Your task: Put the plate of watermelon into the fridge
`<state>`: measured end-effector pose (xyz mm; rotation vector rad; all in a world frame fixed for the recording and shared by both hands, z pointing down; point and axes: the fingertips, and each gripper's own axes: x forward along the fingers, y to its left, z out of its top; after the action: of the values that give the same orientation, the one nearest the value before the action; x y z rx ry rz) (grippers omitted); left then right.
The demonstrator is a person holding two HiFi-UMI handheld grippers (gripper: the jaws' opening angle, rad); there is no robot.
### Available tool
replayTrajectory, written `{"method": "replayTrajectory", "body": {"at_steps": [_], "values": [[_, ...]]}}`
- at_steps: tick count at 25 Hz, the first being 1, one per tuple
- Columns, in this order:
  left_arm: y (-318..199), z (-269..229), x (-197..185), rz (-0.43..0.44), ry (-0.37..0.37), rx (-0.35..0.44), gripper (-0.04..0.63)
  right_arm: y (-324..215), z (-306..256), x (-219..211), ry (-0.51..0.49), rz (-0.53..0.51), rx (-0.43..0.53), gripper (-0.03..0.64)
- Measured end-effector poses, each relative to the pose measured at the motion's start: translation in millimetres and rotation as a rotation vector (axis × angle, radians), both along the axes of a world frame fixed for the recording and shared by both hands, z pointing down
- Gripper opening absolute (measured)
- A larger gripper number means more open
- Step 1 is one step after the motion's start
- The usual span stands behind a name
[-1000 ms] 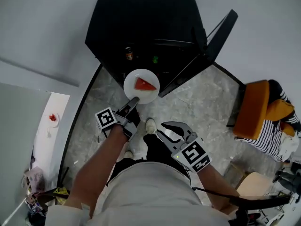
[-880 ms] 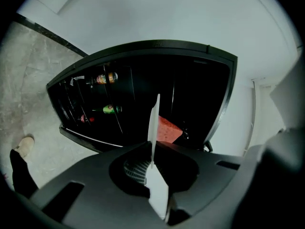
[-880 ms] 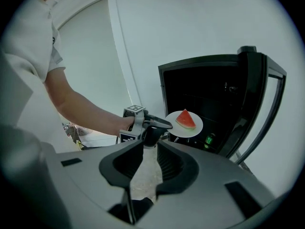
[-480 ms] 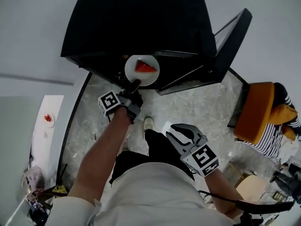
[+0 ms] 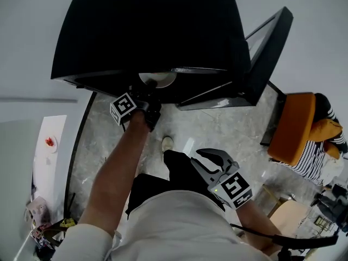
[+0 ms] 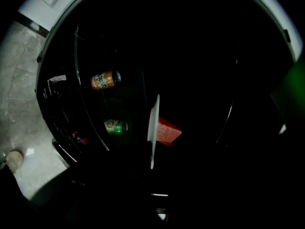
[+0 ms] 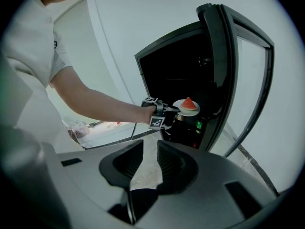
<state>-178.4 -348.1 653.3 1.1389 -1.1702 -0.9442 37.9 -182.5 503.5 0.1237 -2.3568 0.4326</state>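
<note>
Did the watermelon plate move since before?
Yes. The plate went forward into the black fridge; only its rim peeks out under the fridge's top edge.

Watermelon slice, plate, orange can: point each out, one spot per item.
watermelon slice (image 6: pixel 167 131), left gripper view, middle of its red flesh
plate (image 6: pixel 153 128), left gripper view, white rim seen edge-on
orange can (image 6: pixel 105 79), left gripper view, middle of its side, lying on the fridge shelf

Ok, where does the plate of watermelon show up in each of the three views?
Head view: top centre, plate half hidden under the fridge's top edge.
Left gripper view: centre, plate edge-on, slice to its right.
Right gripper view: right of centre, plate at the fridge opening.
Shared landmark: the black fridge.
</note>
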Motion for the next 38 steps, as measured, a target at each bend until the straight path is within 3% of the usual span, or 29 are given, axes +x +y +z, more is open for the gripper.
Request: {"method": "replayTrajectory", "body": {"at_steps": [12, 18, 24, 29, 34, 38], "values": [[-20.0, 22.5, -12.8, -0.032, 0.001, -0.097, 0.028, -5.2, 6.2, 4.8, 0.012, 0.023, -0.026, 0.101], [-17.6, 24.6, -10.7, -0.011, -0.082, -0.204, 0.033, -2.2, 8.0, 1.9, 0.005, 0.020, -0.042, 0.101], [-22.1, 15.1, -10.7, 0.014, -0.198, -0.274, 0.226, 1.7, 5.2, -2.1, 0.001, 0.009, -0.049, 0.101], [-19.8, 11.3, -15.7, -0.019, -0.304, -0.328, 0.283, 2.1, 4.0, -1.6, -0.001, 0.012, -0.051, 0.101], [-18.6, 4.6, -20.6, -0.106, -0.299, -0.292, 0.324, 3.5, 4.2, -2.6, -0.002, 0.014, -0.057, 0.101], [-16.1, 3.0, -24.9, -0.174, -0.226, -0.261, 0.348, 4.3, 5.2, -3.4, -0.002, 0.017, -0.061, 0.100]]}}
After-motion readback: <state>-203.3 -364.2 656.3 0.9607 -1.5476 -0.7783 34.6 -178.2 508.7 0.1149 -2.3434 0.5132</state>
